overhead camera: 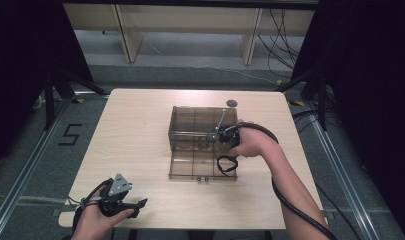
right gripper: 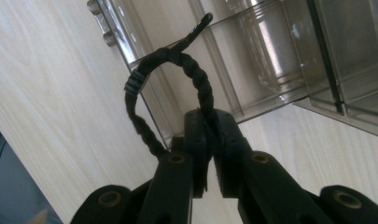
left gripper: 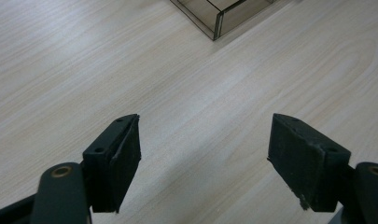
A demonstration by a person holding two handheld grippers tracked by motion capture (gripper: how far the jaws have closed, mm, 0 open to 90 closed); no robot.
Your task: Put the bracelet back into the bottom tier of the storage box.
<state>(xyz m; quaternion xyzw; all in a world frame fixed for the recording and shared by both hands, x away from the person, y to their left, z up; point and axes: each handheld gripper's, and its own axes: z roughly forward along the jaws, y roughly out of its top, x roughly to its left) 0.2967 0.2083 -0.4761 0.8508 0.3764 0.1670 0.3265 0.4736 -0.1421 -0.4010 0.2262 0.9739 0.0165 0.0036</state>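
A smoky clear compartment box [overhead camera: 190,125] lies open in the middle of the table, its flat half [overhead camera: 190,167] toward the person. My right gripper [overhead camera: 233,150] hangs over the flat half's right side, shut on a black braided cord loop [overhead camera: 226,164]. In the right gripper view the jaws [right gripper: 210,116] pinch the cord loop [right gripper: 200,84] at one side, and the rest arches up before the box wall [right gripper: 270,56]. My left gripper [overhead camera: 137,207] rests near the table's front left corner, open, with bare wood between its pads [left gripper: 203,130]. A box corner [left gripper: 219,18] shows far ahead of it.
A small dark round disc [overhead camera: 232,103] lies near the table's far edge behind the box. A thin metal rod [overhead camera: 221,122] leans inside the box. A small clasp [overhead camera: 203,178] sits at the box's front edge. Black curtains flank the table [overhead camera: 135,125].
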